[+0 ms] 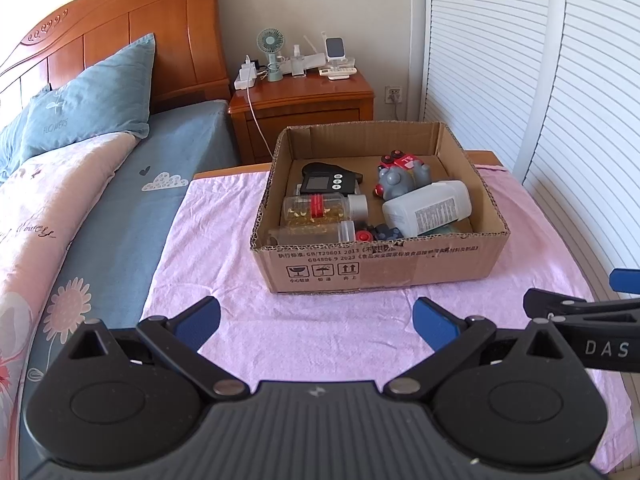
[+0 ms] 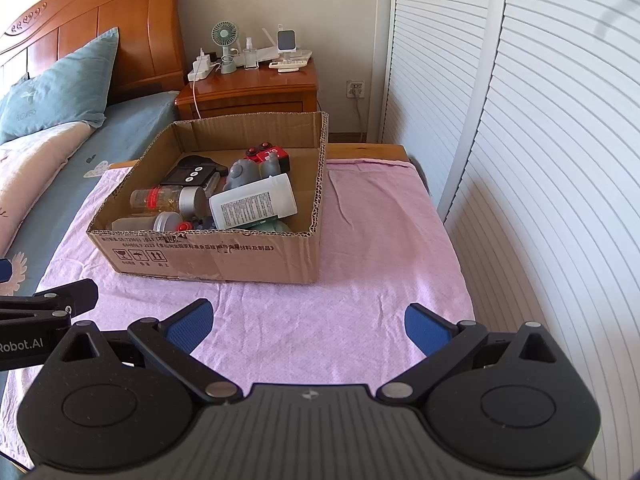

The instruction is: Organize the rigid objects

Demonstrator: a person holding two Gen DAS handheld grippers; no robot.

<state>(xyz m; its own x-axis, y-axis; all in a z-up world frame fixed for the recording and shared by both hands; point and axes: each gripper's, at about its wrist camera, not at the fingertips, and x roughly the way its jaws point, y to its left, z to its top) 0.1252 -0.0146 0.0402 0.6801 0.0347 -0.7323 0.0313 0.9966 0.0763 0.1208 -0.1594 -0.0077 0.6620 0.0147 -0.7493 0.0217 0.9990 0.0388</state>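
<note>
Left wrist view: the left gripper (image 1: pixel 316 322) hovers spread wide and empty over a wrinkled pink cloth (image 1: pixel 320 328) on the table; the right gripper (image 2: pixel 308 328) gapes likewise, holding nothing. Beyond sits an open corrugated cardboard box (image 1: pixel 376 264) holding a white plastic bottle (image 1: pixel 426 208), two clear jars (image 1: pixel 320 208), a black gadget (image 1: pixel 326 180) and a grey toy (image 1: pixel 402 178).
</note>
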